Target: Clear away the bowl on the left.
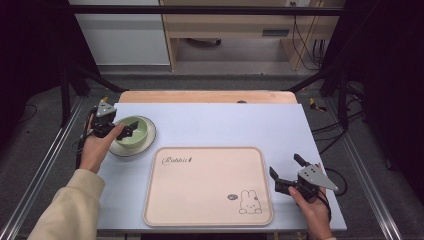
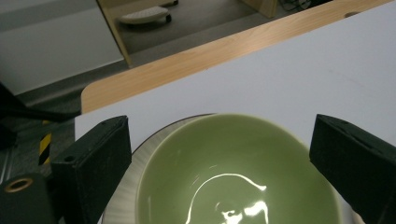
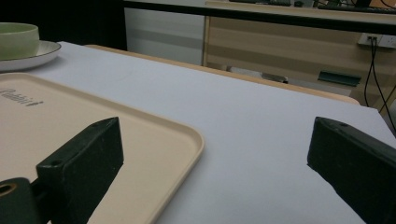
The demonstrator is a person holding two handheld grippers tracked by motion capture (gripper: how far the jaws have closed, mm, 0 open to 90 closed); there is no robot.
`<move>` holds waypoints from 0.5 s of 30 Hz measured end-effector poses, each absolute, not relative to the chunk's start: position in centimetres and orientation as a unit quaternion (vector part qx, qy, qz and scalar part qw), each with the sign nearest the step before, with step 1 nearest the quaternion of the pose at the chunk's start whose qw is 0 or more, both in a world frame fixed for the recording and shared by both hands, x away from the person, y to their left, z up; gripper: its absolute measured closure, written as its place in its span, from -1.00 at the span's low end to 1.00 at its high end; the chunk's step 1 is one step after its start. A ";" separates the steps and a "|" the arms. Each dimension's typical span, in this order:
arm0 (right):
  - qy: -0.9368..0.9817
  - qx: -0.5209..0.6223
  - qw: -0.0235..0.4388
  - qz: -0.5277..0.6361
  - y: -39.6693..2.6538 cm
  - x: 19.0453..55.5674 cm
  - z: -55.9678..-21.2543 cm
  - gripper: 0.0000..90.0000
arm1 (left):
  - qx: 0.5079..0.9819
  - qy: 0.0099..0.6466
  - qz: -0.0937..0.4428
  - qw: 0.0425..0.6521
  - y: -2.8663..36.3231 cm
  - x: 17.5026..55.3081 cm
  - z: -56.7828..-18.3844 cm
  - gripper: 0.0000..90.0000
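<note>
Bowl (image 2: 238, 172) sits between left gripper's (image 1: 120, 131) spread jaws, rim untouched.

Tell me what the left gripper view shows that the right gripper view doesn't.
Left gripper view: the glossy inside of the green bowl, with the open left claw astride it.

Right gripper view: the beige tray with its Rabbit lettering, between the open right claw jaws, plus a wall socket.

Both: the bowl on its white plate, and the white table.

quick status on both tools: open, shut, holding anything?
Left tool: open, jaws spread either side of the green bowl on its plate, not clamped.
Right tool: open, holding nothing, beside the tray.
</note>
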State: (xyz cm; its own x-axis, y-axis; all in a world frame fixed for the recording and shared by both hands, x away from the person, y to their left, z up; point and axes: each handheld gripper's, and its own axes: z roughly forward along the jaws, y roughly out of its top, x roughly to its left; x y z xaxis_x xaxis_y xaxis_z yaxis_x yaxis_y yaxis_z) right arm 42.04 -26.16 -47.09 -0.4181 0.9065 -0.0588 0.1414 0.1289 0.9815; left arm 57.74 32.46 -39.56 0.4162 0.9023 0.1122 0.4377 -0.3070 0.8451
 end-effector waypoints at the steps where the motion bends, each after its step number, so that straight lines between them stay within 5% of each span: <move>1: 0.658 0.397 0.364 0.526 -26.2 42.1 -47.1 -0.91 | 0.749 0.452 0.299 0.381 32.6 57.8 -39.7 -0.86; 15: 0.658 0.402 0.364 0.522 -26.2 42.1 -47.1 -0.91 | 0.740 0.489 0.284 0.365 34.6 58.2 -40.9 -0.85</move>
State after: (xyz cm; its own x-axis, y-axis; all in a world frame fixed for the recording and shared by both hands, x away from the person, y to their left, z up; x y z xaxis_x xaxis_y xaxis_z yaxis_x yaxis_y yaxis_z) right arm 42.06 -26.22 -47.15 -0.4118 0.9093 -0.0597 0.1485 0.1316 0.9801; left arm 58.17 34.58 -40.88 0.3604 0.9306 0.0634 0.5161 -0.2555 0.8175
